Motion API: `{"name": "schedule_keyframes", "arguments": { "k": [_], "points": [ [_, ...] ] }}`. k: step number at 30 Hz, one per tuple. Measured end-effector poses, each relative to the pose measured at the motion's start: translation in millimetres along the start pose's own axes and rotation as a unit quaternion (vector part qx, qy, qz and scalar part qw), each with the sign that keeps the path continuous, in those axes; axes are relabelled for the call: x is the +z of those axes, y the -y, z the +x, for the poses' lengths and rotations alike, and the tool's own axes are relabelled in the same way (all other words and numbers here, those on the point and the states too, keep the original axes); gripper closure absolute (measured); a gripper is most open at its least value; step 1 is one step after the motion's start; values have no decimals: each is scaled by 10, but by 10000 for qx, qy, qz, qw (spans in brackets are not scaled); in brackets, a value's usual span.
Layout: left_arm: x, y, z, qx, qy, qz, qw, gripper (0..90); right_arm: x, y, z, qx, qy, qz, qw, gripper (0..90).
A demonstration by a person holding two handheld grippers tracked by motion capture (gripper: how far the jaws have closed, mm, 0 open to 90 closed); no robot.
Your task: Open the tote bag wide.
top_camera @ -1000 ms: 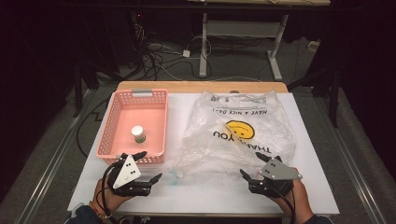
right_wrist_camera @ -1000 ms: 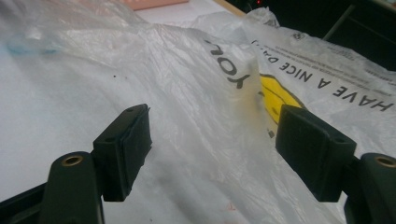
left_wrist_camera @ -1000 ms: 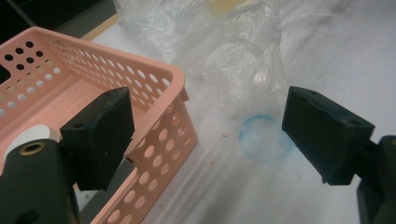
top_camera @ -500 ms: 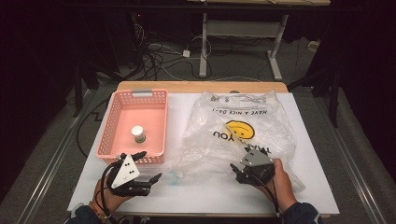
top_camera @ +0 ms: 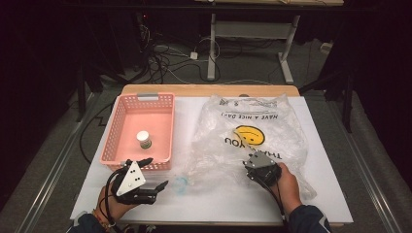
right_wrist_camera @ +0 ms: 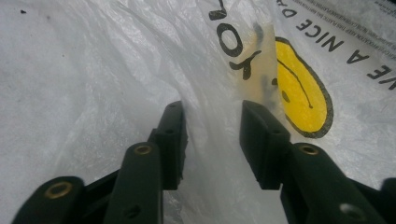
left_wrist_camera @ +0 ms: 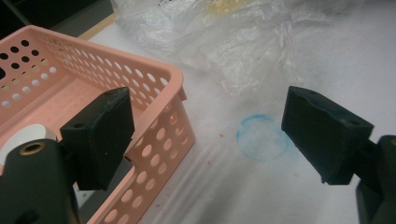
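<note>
On the white table (top_camera: 214, 204) a pink basket (top_camera: 112, 141) is sitting at the left, with a small white jar (top_camera: 143, 140) standing inside it. Just in front of the basket the left tongs (top_camera: 156, 173) are resting near the table edge. Their jaws are standing wide open and they are holding nothing. In the left gripper view one jaw is sitting beside the basket's (left_wrist_camera: 159, 116) corner, and a faint blue ring (left_wrist_camera: 262, 138) is showing on the table between the jaws. The same ring (top_camera: 180, 184) is lying just right of these tongs in the high view.

To the right, the bag (top_camera: 252, 136) is lying spread out on the table. It is clear, thin and very crinkly. A yellow smiley face (top_camera: 250, 135) and black letters are printed on it, upside down from the person's side. Its near edge is reaching toward the blue ring, well apart from the left tongs.

Farther right, the right tongs (top_camera: 250, 171) are sitting down on the near part of the bag, below the smiley face. In the right gripper view a raised fold of the bag (right_wrist_camera: 212, 116) is standing up between the two jaws of the right tongs (right_wrist_camera: 212, 135). The jaws have just been closing in on this fold. They are now partly closed, with a gap left between them, and I cannot tell if the pads are pressing the plastic.
</note>
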State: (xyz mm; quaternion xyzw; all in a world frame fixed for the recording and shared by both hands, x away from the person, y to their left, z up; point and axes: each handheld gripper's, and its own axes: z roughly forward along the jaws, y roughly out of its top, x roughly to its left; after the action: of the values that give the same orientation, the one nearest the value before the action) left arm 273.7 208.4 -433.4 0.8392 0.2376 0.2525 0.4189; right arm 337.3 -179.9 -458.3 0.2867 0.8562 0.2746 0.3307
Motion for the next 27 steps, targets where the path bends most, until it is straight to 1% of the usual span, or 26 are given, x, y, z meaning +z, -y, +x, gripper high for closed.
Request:
{"name": "schedule_keyframes", "arguments": {
  "k": [3,4,6,7,8,11,14,17,18,22,27],
  "points": [
    [7,-2,-1,21,7,17,10000,164,-11,-5,3,-99,-53,-63,9999,763],
    [9,-3,-1,21,5,20,10000,164,-11,-5,3,-99,-53,-63,9999,763],
    [15,-8,0,17,-34,62,10000,175,-19,-7,21,-130,-137,-107,9998,827],
    [15,-10,2,13,-40,75,10000,177,-31,-14,41,-139,-127,-167,9997,875],
    [13,-10,2,-23,-29,34,10000,177,-42,-23,50,-173,-118,-182,9996,887],
    [2,-12,5,-32,-30,9,10000,176,-55,-35,60,-161,-122,-227,9995,898],
    [0,-11,2,-25,-70,9,10000,176,-84,-53,65,-28,-275,-327,9991,900],
    [0,-13,2,-35,-81,-6,10000,176,-94,-64,85,-30,-252,-339,9991,900],
    [1,-13,2,-33,-83,-4,10000,176,-99,-74,97,-73,-220,-366,9991,900],
    [-4,-17,0,-9,-117,-10,9999,174,-106,-77,106,-54,-207,-380,9990,900],
    [7,-14,-1,-2,-81,7,10000,174,-102,-73,104,-61,-200,-396,9990,900]
  ]
}}
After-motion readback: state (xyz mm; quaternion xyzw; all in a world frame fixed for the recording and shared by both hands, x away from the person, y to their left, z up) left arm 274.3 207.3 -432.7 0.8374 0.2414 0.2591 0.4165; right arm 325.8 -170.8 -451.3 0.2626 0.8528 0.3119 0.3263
